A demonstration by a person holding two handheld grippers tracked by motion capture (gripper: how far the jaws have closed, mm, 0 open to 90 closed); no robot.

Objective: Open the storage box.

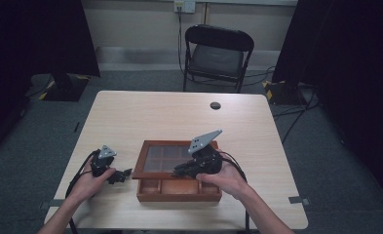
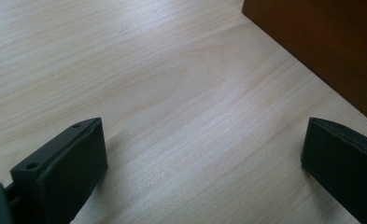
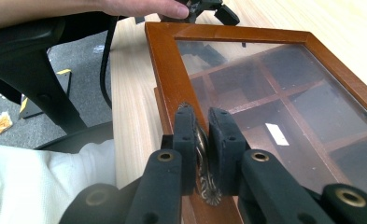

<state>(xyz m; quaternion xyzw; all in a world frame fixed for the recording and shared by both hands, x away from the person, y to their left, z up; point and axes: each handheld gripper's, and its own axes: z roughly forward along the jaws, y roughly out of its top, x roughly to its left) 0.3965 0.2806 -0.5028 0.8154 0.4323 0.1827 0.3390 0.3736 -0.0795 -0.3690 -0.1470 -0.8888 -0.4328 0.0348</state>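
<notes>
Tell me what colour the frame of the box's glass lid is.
Reddish-brown wood; the lid frame shows best in the right gripper view.

one wooden box — two grippers, one chair, one table

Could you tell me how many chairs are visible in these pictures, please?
1: a black folding chair stands on the floor beyond the far edge of the table; others may be out of frame.
</notes>
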